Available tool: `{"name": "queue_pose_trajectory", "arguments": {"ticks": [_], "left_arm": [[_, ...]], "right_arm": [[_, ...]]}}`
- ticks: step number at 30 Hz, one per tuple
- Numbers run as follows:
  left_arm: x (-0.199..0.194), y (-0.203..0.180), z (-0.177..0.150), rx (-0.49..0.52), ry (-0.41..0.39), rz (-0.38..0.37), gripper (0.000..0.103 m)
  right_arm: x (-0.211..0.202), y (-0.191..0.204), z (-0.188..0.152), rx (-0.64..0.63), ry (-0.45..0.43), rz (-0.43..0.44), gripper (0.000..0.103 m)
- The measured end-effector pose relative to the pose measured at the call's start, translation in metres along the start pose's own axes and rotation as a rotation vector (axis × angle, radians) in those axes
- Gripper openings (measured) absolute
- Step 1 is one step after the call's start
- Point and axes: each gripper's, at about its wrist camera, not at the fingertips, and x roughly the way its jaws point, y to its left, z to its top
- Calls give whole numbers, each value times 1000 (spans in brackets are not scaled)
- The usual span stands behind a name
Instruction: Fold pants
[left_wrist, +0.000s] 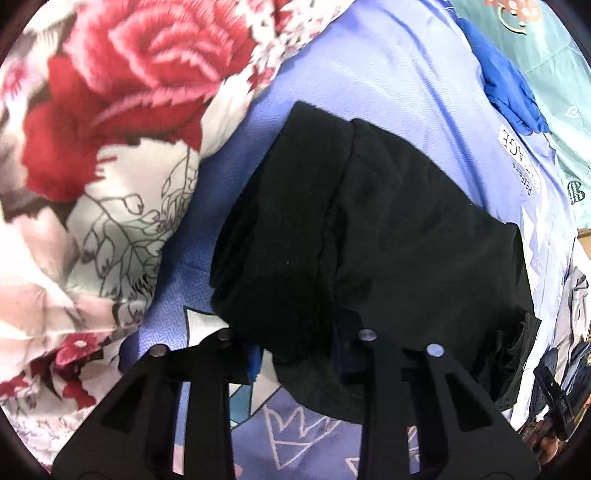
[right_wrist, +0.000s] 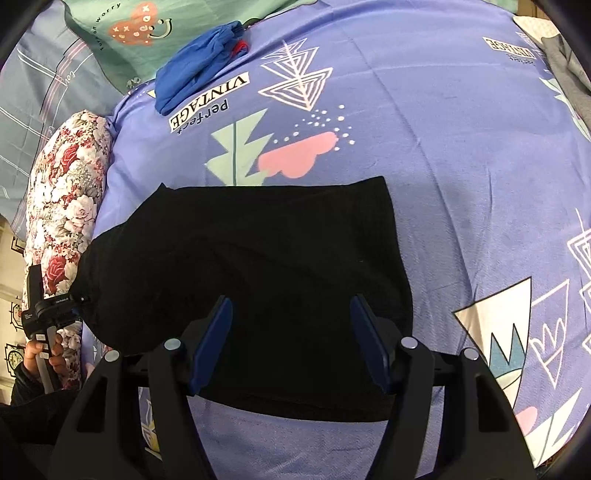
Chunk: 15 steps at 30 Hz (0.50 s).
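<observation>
The black pants (right_wrist: 266, 273) lie folded into a compact block on the purple patterned bedsheet (right_wrist: 443, 147). They also fill the middle of the left wrist view (left_wrist: 369, 240). My right gripper (right_wrist: 291, 306) is open, its blue pads (right_wrist: 214, 339) hovering over the near part of the pants with nothing between them. My left gripper (left_wrist: 295, 339) is open at the pants' near edge, and the cloth lies over the gap between its fingers. The left gripper's body shows at the left edge of the right wrist view (right_wrist: 48, 314), beside the pants.
A floral quilt roll (left_wrist: 92, 166) lies along the left side of the bed, also seen in the right wrist view (right_wrist: 66, 199). A blue garment (right_wrist: 199, 81) sits at the far end near a green pillow (right_wrist: 155, 40). Grey clothes (right_wrist: 569, 74) lie at the far right.
</observation>
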Motion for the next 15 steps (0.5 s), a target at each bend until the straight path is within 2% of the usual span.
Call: {"name": "queue_pose_trajectory", "arguments": {"ticks": [8, 10, 15], "left_arm": [[-38, -20, 3, 45, -57, -51, 23], [-55, -28, 1, 50, -85, -91, 22], [-90, -66, -5, 180, -156, -155, 22]], "right_arm": [[1, -6, 0, 9, -1, -2, 67], [0, -8, -1, 14, -7, 1, 67], [0, -13, -4, 30, -15, 14, 67]]}}
